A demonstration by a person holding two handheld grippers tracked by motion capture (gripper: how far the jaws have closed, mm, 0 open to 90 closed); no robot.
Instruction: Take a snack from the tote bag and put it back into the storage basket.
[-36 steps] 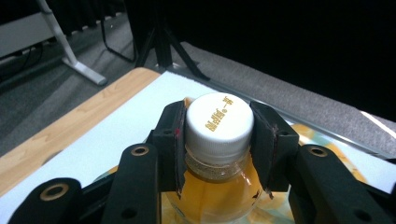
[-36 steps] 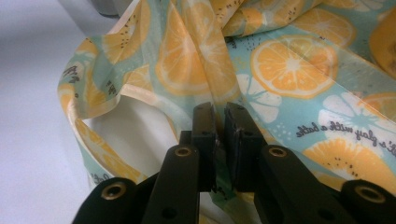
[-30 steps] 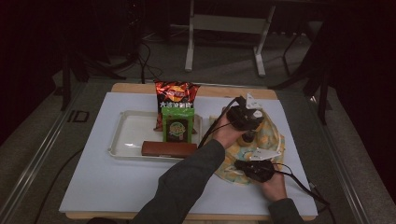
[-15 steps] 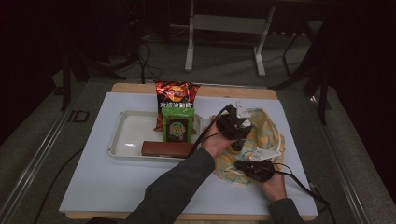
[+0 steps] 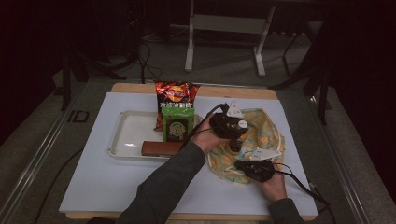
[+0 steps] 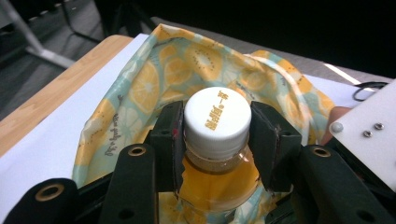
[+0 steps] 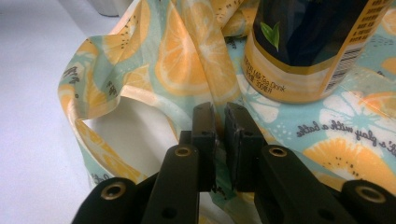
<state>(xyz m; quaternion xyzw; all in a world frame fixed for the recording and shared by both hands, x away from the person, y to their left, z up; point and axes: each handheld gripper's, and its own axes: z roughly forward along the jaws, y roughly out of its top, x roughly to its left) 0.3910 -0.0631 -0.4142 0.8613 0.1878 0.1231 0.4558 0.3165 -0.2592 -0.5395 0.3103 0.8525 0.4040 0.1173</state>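
Slick plastic may slip: our left gripper [image 6: 215, 140] barely clasps the bottle [image 6: 217, 175], jaws easing, while our right gripper [image 7: 219, 122] pinches the bag [image 7: 159, 70].

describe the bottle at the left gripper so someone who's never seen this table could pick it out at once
Start at the lemon-print cloth bag on the right side of the white table. Standing on it is the tea bottle, its neck between the left gripper jaws. It has a white cap and amber drink, unlike the flat snack packets by the tray.
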